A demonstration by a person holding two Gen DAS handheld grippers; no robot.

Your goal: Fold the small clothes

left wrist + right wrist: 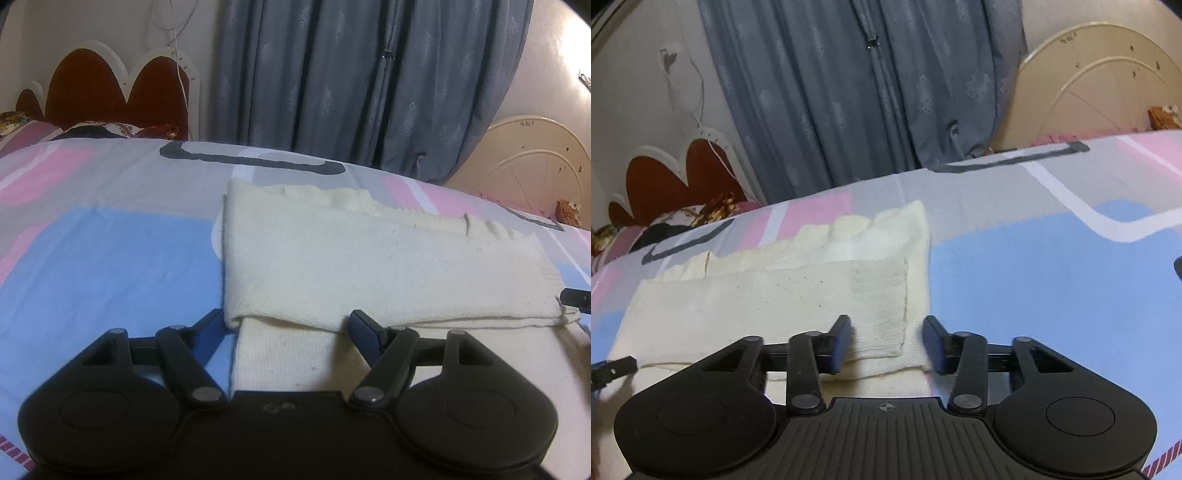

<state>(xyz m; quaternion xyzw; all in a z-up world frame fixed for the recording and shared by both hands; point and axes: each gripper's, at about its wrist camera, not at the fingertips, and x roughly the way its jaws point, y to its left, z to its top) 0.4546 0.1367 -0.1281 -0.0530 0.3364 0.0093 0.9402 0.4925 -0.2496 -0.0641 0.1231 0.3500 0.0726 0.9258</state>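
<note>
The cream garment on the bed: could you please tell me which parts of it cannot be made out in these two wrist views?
- Cream garment, near part: in both wrist views the gripper body covers it.
- Its underside and inner layers: hidden by the folded top layer.
- Far ribbed edge: too blurred to say what part it is.
- Right gripper in the left wrist view: cut off at the frame edge.

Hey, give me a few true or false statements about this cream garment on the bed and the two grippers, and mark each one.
1. The cream garment lies folded on the patterned bedsheet. True.
2. The left gripper is clamped shut on the garment. False: its jaws stand open at the folded edge.
3. The right gripper has open jaws. True.
4. The curtain behind the bed is red. False: it is grey-blue.
</note>
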